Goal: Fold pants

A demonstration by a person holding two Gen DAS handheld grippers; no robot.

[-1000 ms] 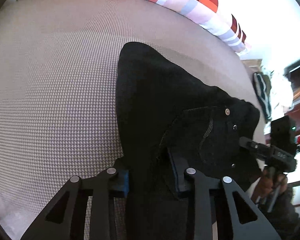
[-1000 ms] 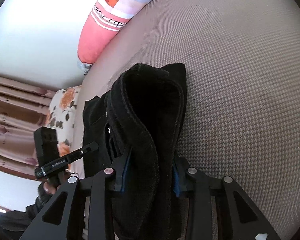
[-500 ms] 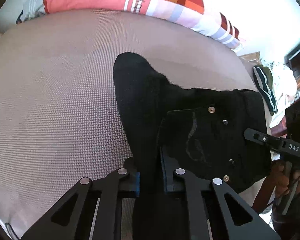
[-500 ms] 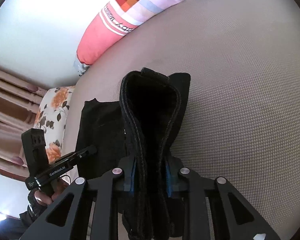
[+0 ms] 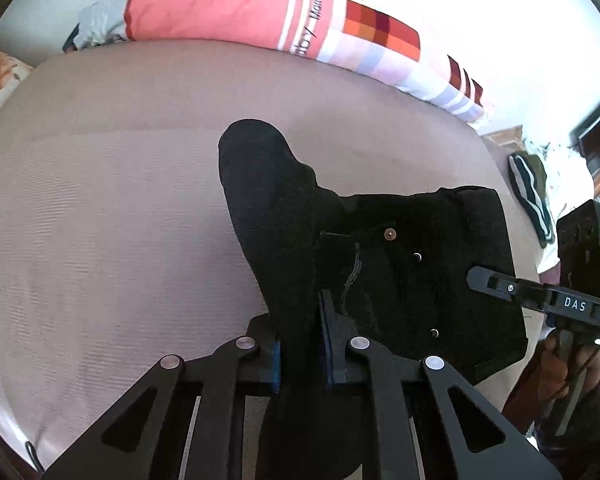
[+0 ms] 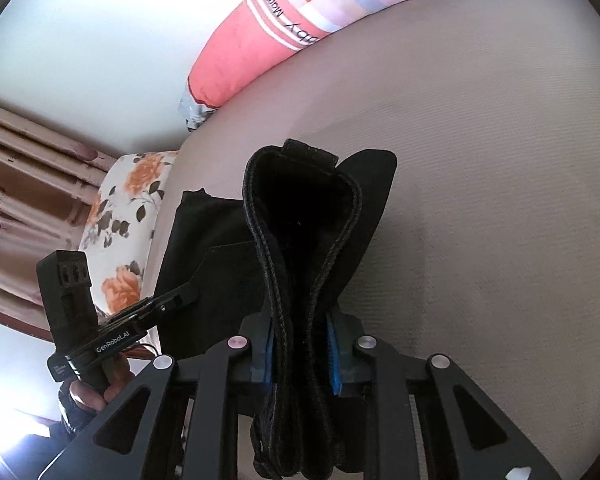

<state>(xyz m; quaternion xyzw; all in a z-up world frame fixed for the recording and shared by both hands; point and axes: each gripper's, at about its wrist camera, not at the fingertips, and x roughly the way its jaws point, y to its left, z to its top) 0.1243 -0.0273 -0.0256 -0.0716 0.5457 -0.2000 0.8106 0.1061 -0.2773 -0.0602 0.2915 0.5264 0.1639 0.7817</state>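
Observation:
Black pants (image 5: 400,264) lie folded on a beige bed (image 5: 99,220), the waist with rivets and a button to the right. My left gripper (image 5: 300,344) is shut on a raised fold of the pants, which hangs up between its fingers. My right gripper (image 6: 300,356) is shut on a thick hemmed loop of the pants (image 6: 304,220), lifted above the bed (image 6: 480,180). The right gripper also shows in the left wrist view (image 5: 476,276), at the pants' right edge. The left gripper shows in the right wrist view (image 6: 187,294), at the pants' left edge.
A long pink and checked pillow (image 5: 259,12) lies along the far edge of the bed. A floral cushion (image 6: 119,216) and curtains (image 6: 19,168) are to the left in the right wrist view. A striped dark garment (image 5: 528,192) lies beyond the bed's right edge.
Both grippers closed tighter on the pants and lifted the fabric up. The views rose and pulled back, so more of the pillow and bed shows.

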